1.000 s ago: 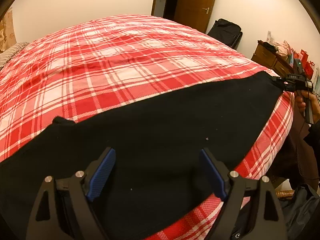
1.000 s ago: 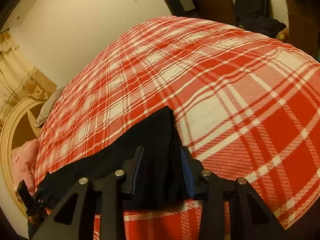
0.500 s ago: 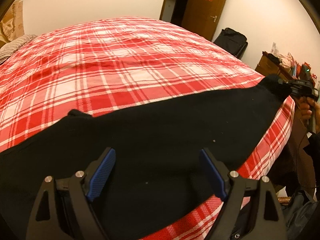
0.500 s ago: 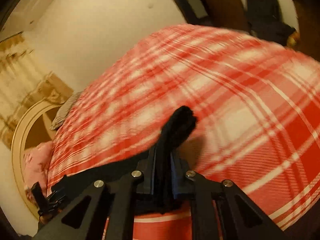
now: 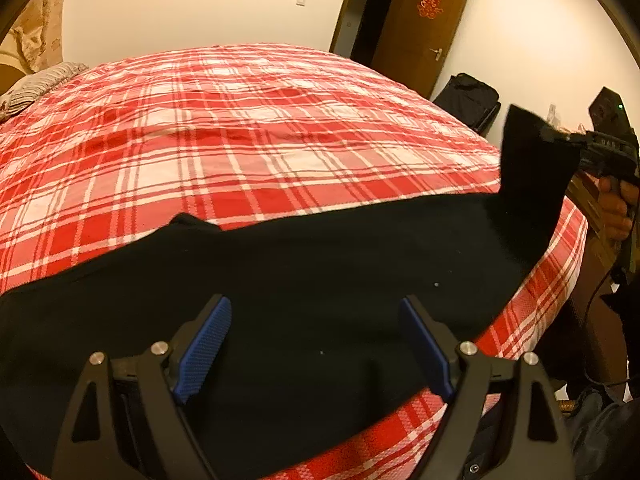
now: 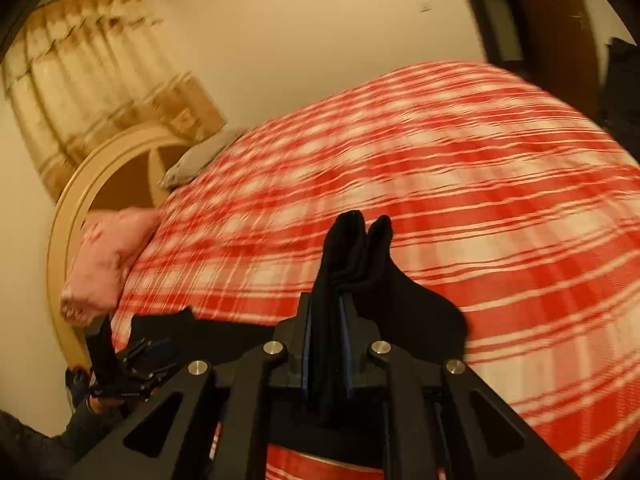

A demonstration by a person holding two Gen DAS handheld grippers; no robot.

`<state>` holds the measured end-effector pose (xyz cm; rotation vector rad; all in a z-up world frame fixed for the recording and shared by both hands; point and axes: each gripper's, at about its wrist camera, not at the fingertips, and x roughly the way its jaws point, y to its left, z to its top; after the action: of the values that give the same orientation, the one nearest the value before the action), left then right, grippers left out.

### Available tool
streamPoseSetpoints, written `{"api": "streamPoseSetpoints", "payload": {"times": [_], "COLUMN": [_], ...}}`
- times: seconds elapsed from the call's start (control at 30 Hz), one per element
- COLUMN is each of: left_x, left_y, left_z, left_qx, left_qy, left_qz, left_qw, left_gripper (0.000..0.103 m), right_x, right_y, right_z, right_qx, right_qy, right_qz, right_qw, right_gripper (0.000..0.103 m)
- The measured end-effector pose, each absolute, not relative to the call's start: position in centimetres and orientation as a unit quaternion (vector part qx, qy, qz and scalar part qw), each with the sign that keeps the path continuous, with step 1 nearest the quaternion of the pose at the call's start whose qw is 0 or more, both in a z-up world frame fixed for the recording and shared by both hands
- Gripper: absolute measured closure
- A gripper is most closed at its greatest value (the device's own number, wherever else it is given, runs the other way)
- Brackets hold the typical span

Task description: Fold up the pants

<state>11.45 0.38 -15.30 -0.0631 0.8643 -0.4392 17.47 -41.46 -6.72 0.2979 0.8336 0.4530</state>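
Pants: my black pants (image 5: 320, 280) lie stretched along the near edge of the bed; the far end is raised off the cover at my right, hanging as a dark flap; the rest lies flat
Lifted end: in the right wrist view a bunched fold of the pants (image 6: 352, 264) stands up between my pads and spills to the right over the cover
Right gripper: my right gripper (image 6: 326, 344) is pressed together on that fold, cloth pinched between the blue pads; from the left wrist view I see it (image 5: 560, 138) at the upper corner of the flap, my hand (image 5: 618, 208) below it
Left gripper: my left gripper (image 5: 316, 344) is spread wide above the flat middle of the pants; nothing sits between the blue pads (image 5: 204, 344); whether the tips touch the cloth I cannot tell
Bed: red and white plaid cover (image 5: 240, 140); blurred in the right wrist view
Around: striped pillow (image 5: 36, 84) at the far left; pink pillow (image 6: 108, 256) by the curved headboard (image 6: 68, 216); brown door (image 5: 420, 28) ajar; black bag (image 5: 468, 100) against the wall
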Motion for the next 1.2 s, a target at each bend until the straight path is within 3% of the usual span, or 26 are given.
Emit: {"api": "streamPoseSetpoints", "payload": {"times": [0.63,0.7,0.87,1.07,1.2], "left_x": [12.5,12.9,13.5,14.4,15.2], "left_y": [-1.6,-2.5,-5.0,-8.3,-10.4], "left_z": [-14.9,-15.0,-15.3,-15.5,-15.7], "left_qx": [-0.051,-0.048,-0.039,-0.028,-0.027], "left_qy": [0.423,0.427,0.439,0.452,0.463], "left_qz": [-0.264,-0.270,-0.296,-0.326,-0.345], "left_qw": [0.866,0.862,0.847,0.830,0.816], "left_gripper": [0.015,0.015,0.015,0.016,0.023], "right_x": [16.7,16.5,15.5,14.0,13.8], "right_y": [-27.9,-27.7,-28.9,-32.6,-36.2], "right_z": [-17.0,-18.0,-18.4,-17.0,-16.6], "right_qx": [-0.018,-0.026,-0.006,0.025,0.072], "right_qy": [0.480,0.488,0.499,0.474,0.444], "right_qz": [0.297,0.301,0.331,0.343,0.325], "right_qw": [0.825,0.819,0.801,0.810,0.832], "right_gripper": [0.090,0.087,0.063,0.061,0.061]}}
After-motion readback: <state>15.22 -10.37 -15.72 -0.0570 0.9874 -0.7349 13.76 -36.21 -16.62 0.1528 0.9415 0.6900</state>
